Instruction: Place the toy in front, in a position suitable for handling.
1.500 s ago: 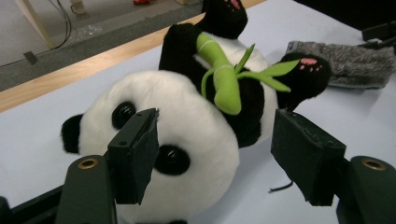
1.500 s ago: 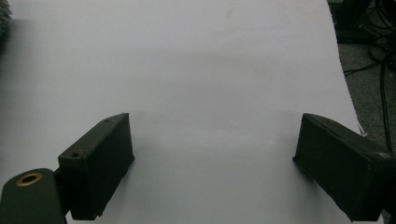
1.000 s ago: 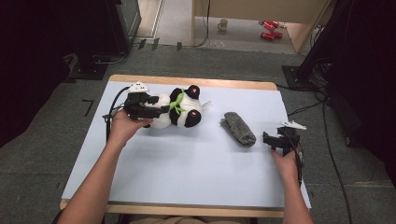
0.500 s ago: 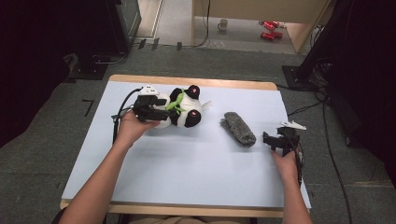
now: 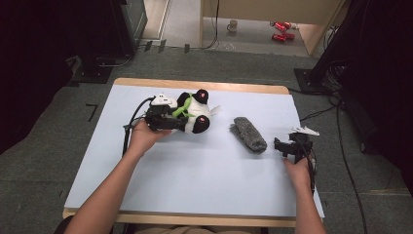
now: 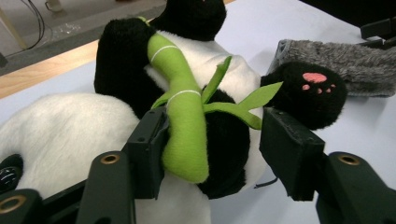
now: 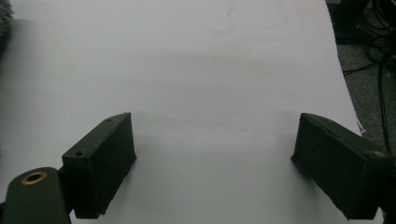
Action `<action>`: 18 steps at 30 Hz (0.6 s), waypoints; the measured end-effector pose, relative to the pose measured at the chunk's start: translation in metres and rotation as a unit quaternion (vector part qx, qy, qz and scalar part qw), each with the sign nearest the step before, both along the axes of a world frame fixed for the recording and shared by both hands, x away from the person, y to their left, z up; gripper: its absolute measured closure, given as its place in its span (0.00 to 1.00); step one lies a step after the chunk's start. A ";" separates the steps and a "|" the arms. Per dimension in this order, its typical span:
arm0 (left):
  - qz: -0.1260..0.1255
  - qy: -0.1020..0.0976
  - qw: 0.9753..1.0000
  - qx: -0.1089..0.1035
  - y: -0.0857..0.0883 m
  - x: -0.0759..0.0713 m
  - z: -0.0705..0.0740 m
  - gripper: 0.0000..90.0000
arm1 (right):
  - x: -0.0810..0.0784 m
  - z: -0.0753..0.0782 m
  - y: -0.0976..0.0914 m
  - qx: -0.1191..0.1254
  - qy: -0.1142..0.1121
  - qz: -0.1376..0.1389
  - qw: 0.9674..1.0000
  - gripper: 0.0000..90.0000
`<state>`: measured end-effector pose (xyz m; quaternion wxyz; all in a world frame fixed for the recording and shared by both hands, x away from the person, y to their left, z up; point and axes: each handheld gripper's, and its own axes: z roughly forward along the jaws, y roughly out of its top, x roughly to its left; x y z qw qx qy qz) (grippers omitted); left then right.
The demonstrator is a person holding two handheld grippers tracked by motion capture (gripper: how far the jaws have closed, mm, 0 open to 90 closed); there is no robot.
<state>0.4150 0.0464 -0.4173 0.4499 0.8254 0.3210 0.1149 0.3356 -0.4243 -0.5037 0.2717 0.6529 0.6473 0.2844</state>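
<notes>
A black-and-white plush panda (image 5: 194, 113) lies on the table, back left of centre, with a green bamboo stalk (image 6: 184, 121) across its chest. My left gripper (image 5: 178, 123) reaches into it from the left. In the left gripper view its jaws (image 6: 210, 154) have just been closing and straddle the stalk and the black belly. One pad (image 6: 148, 140) touches the stalk, the other pad (image 6: 290, 150) stands a little off the plush. My right gripper (image 5: 283, 146) rests at the table's right edge, open (image 7: 212, 149) over bare table.
A grey furry oblong thing (image 5: 249, 135) lies between the panda and the right gripper and appears as the grey fur (image 6: 341, 65) behind the panda's paw. The pale table top (image 5: 195, 185) has a wooden far edge. Cables and dark equipment stand on the floor around.
My left gripper has moved right and down onto the panda, and its jaws now sit around the bamboo stalk. The right hand and the grey thing have stayed put.
</notes>
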 end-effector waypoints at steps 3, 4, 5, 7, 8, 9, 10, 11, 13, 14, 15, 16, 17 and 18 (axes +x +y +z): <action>0.002 -0.007 1.000 0.006 -0.001 0.001 -0.003 0.53 | 0.000 0.000 0.000 0.000 -0.001 0.000 1.000 0.13; 0.002 -0.007 1.000 0.006 -0.001 0.001 -0.003 0.54 | 0.000 0.000 0.000 0.000 -0.001 0.000 1.000 0.13; 0.003 -0.015 1.000 0.009 -0.001 0.002 -0.006 0.54 | 0.000 0.000 0.000 0.000 -0.001 0.000 1.000 0.13; 0.009 -0.021 1.000 0.003 -0.002 0.001 -0.008 0.56 | 0.000 0.000 0.000 0.000 -0.001 0.000 1.000 0.13; 0.012 -0.026 1.000 -0.001 -0.001 0.001 -0.009 0.56 | 0.000 0.000 0.000 0.000 -0.001 0.000 1.000 0.13; 0.012 -0.034 0.999 -0.008 0.000 0.000 -0.013 0.59 | 0.000 0.000 0.000 -0.001 -0.001 0.000 1.000 0.13; 0.012 -0.034 0.999 -0.008 0.000 0.000 -0.013 0.61 | 0.000 0.000 0.000 -0.001 -0.001 0.000 1.000 0.13; 0.010 -0.031 0.999 -0.011 0.001 0.000 -0.014 0.63 | 0.000 0.000 0.000 0.000 -0.001 0.000 1.000 0.13; 0.019 -0.003 0.999 -0.025 0.002 0.001 -0.013 0.68 | 0.000 0.000 0.000 -0.001 -0.001 0.000 1.000 0.13; 0.022 0.014 0.999 -0.031 0.002 0.002 -0.011 0.68 | 0.000 0.000 0.000 -0.001 -0.001 0.000 1.000 0.13; 0.024 0.034 0.998 -0.037 0.003 0.004 -0.010 0.70 | 0.000 0.000 0.000 -0.001 -0.001 0.000 1.000 0.14; 0.024 0.039 0.998 -0.038 0.003 0.004 -0.010 0.72 | 0.000 0.000 0.000 -0.001 -0.001 0.000 1.000 0.14; 0.025 0.040 0.998 -0.037 0.003 0.003 -0.009 0.73 | -0.001 0.000 0.000 0.001 -0.001 0.001 1.000 0.14; 0.026 0.038 0.998 -0.036 0.003 0.003 -0.009 0.74 | -0.001 0.000 0.000 0.001 -0.001 0.001 1.000 0.14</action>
